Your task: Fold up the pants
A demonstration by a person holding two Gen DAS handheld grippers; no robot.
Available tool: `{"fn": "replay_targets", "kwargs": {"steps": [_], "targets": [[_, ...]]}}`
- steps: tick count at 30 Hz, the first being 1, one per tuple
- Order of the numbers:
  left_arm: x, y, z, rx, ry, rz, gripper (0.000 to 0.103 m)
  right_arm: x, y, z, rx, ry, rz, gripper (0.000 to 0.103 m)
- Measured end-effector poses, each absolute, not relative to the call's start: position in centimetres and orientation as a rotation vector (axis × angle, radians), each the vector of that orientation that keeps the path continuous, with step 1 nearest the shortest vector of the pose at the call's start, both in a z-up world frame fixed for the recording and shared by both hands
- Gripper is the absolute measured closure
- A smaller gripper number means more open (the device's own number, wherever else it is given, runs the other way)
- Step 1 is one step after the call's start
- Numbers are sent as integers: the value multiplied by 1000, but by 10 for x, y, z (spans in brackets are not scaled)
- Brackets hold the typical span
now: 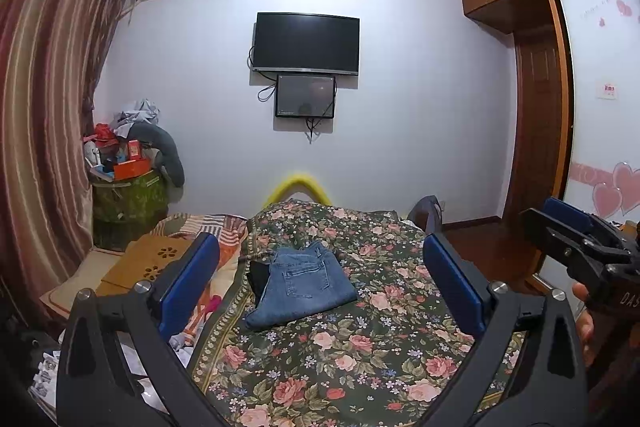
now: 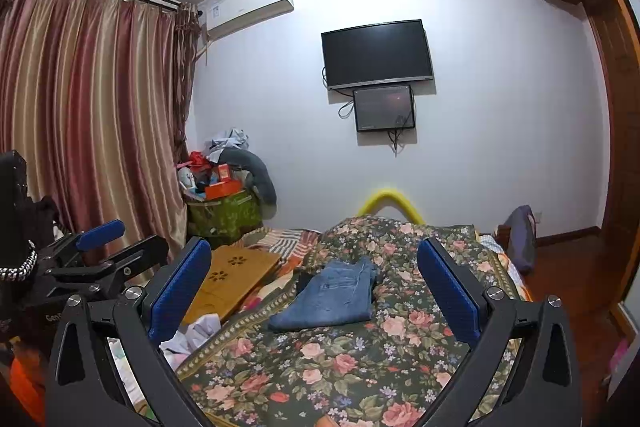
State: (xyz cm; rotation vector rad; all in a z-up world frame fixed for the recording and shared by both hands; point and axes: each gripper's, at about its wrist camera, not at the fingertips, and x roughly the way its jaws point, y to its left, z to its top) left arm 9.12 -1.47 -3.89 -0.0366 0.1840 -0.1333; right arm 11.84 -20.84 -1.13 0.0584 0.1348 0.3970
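Both grippers hang above the near end of the bed, jaws wide apart and empty: the left gripper (image 1: 320,283) and the right gripper (image 2: 314,287). Out beyond them the jeans (image 1: 304,285) lie on the floral bedspread (image 1: 360,355), already a compact packet with the back pocket up. The folding looks finished, or nearly. Something dark pokes from the packet's left edge; I can't make it out.

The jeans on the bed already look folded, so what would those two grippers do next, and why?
Probably nothing more than pulling back. The jeans lie in a compact folded stack on the flowered bedspread, and both the left hand-held gripper and the right hand-held gripper hover open and empty, touching nothing.
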Motion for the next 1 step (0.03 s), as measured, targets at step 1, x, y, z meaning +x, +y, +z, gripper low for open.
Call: {"fn": "replay_targets", "kwargs": {"steps": [1], "targets": [[91,-14,-39,-40,184,-132,0,119,-208,-11,59,136,398,0]]}}
